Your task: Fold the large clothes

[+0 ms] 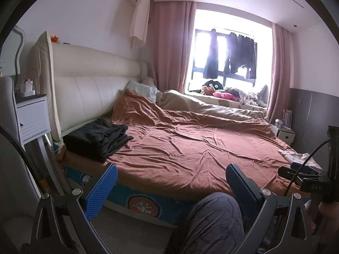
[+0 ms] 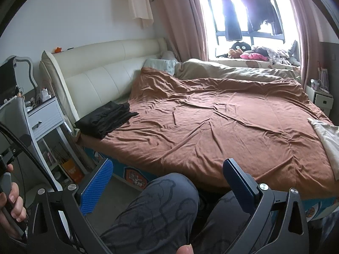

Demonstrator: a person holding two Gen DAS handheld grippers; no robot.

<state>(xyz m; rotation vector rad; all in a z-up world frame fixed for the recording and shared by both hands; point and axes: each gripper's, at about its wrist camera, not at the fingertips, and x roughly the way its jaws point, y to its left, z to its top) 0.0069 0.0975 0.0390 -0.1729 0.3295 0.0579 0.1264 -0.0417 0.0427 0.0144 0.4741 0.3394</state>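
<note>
A folded black garment (image 1: 96, 138) lies on the bed's near left corner by the headboard; it also shows in the right wrist view (image 2: 106, 119). A pale cream garment (image 2: 327, 139) lies at the bed's right edge, also seen in the left wrist view (image 1: 296, 155). The bed is covered by a wrinkled brown sheet (image 1: 190, 146). My left gripper (image 1: 170, 172) is open and empty, held off the bed's near edge above my knee. My right gripper (image 2: 167, 168) is open and empty, also short of the bed above my knees.
A white nightstand (image 2: 45, 116) stands left of the bed, another small one (image 2: 321, 99) at the far right. A beige duvet (image 2: 233, 71) and pillows lie at the far side. Dark clothes hang in the window (image 1: 231, 57). My other gripper's body (image 1: 307, 175) shows at right.
</note>
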